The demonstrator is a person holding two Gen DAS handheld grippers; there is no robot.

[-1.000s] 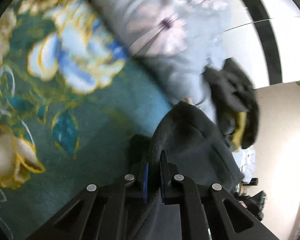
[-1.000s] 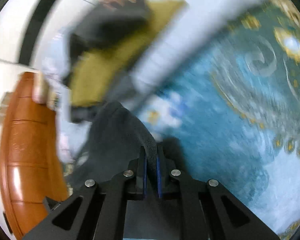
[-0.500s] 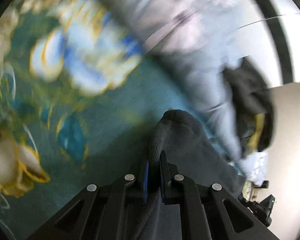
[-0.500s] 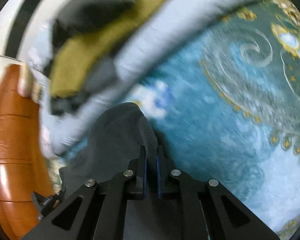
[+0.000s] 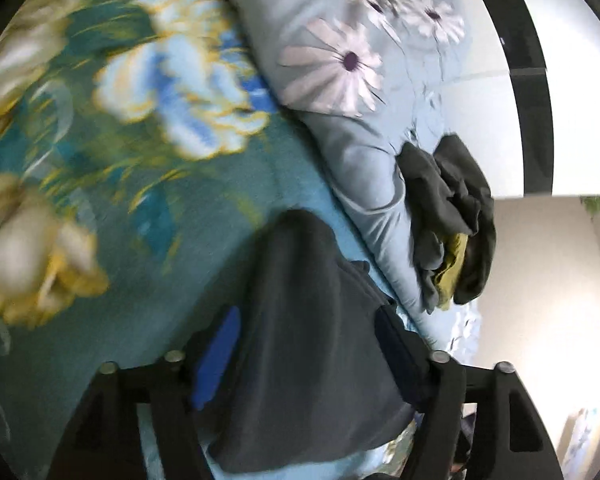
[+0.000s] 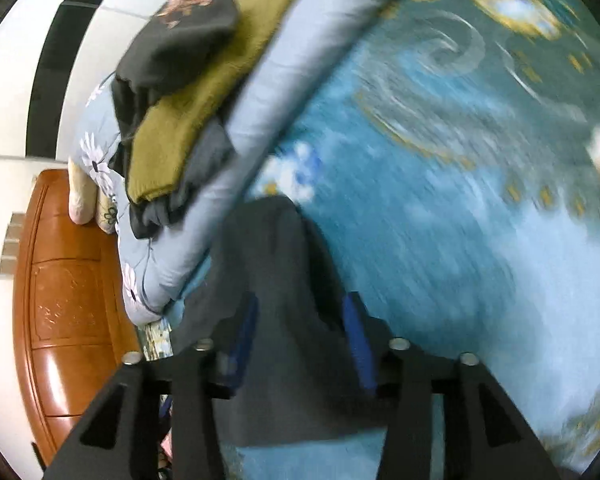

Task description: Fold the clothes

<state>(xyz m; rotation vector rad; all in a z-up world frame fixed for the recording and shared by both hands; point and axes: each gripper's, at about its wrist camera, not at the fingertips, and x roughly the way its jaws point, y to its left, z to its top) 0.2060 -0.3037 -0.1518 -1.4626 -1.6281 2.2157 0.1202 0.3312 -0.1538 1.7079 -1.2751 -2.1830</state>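
A dark grey garment (image 5: pixel 304 332) lies on the teal flowered bedspread (image 5: pixel 148 184). My left gripper (image 5: pixel 304 320) is open, its blue-padded fingers (image 5: pixel 216 360) wide apart on either side of the cloth. In the right wrist view the same grey garment (image 6: pixel 288 320) lies between the spread fingers (image 6: pixel 356 344) of my open right gripper (image 6: pixel 300 320). Neither gripper pinches the cloth. A pile of other clothes, dark grey and olive (image 5: pixel 452 220), rests on the pale blue quilt; it also shows in the right wrist view (image 6: pixel 180 92).
A rolled pale blue quilt with daisy print (image 5: pixel 340 80) runs along the bed beside the garment. A wooden headboard (image 6: pixel 68 280) stands at the left of the right wrist view. A white wall with a black stripe (image 5: pixel 532 80) is behind the bed.
Both grippers were shut on the grey garment; now both have opened wide and let it go. The garment has dropped onto the bedspread.
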